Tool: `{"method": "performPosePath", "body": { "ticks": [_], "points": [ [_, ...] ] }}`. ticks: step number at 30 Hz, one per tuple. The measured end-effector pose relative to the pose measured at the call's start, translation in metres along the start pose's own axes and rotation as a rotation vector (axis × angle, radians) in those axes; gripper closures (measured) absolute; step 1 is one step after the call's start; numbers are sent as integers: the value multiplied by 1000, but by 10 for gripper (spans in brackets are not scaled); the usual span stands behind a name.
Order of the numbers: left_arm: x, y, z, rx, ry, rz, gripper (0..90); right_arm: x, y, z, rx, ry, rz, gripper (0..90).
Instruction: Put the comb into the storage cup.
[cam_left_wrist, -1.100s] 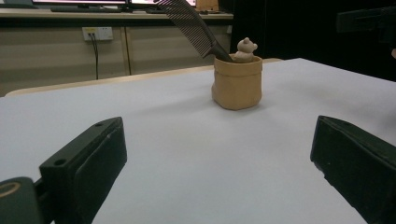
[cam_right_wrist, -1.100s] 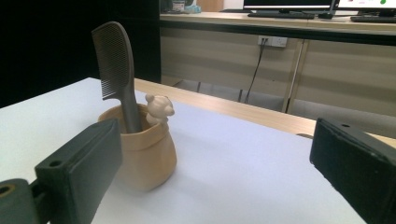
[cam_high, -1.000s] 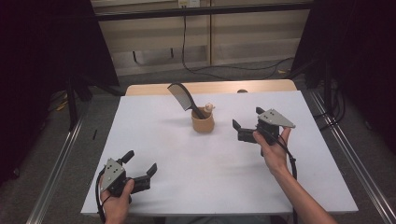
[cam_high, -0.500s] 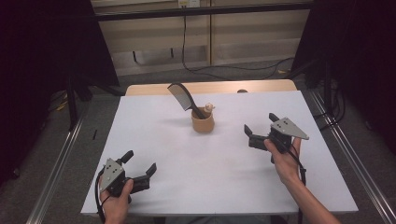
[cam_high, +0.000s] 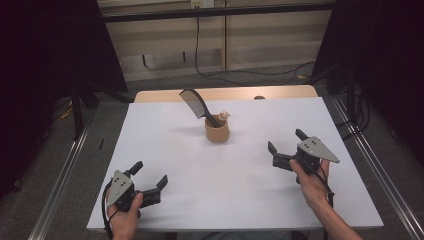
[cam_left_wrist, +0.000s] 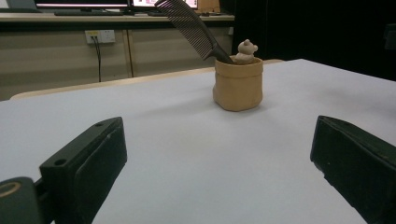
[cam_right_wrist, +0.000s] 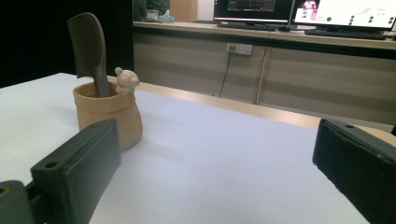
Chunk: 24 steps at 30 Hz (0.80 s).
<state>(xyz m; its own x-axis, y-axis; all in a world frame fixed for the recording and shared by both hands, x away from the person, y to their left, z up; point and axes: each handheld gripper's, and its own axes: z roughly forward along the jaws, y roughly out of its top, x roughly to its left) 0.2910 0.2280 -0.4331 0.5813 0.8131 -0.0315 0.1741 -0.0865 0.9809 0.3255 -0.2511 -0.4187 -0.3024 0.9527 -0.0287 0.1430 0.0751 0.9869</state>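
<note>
A tan cup (cam_high: 217, 132) with a small bear figure (cam_high: 223, 116) on its rim stands at the table's far middle. A black comb (cam_high: 195, 104) leans out of it, teeth end up and to the left. The cup (cam_left_wrist: 238, 84) and comb (cam_left_wrist: 189, 27) lie ahead in the left gripper view, and the cup (cam_right_wrist: 109, 112) and comb (cam_right_wrist: 88, 46) sit left in the right gripper view. My left gripper (cam_high: 149, 173) rests open near the front left edge, empty. My right gripper (cam_high: 286, 141) is open and empty at the right, well clear of the cup.
The white table (cam_high: 250, 195) has a wooden strip (cam_high: 150, 96) along its far edge. Metal rails (cam_high: 65, 165) run down both sides. Cables (cam_high: 200, 60) hang by the far wall, and monitors (cam_right_wrist: 345, 14) stand on a desk behind.
My right gripper has drawn back from beside the cup, moving right and toward the front. The left gripper, cup and comb have stayed put.
</note>
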Motion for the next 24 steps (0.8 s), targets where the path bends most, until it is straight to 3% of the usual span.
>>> {"method": "performPosePath", "body": {
  "ticks": [7,10,24],
  "points": [
    [-2,1,0,-8,3,20,38,-5,3,-17,-21,-31,15,16],
    [-2,0,0,-3,5,3,38,-7,2,-23,-23,-37,15,16],
    [-1,0,-4,2,13,-5,38,-19,-6,-53,2,-53,32,11]
  ]
}}
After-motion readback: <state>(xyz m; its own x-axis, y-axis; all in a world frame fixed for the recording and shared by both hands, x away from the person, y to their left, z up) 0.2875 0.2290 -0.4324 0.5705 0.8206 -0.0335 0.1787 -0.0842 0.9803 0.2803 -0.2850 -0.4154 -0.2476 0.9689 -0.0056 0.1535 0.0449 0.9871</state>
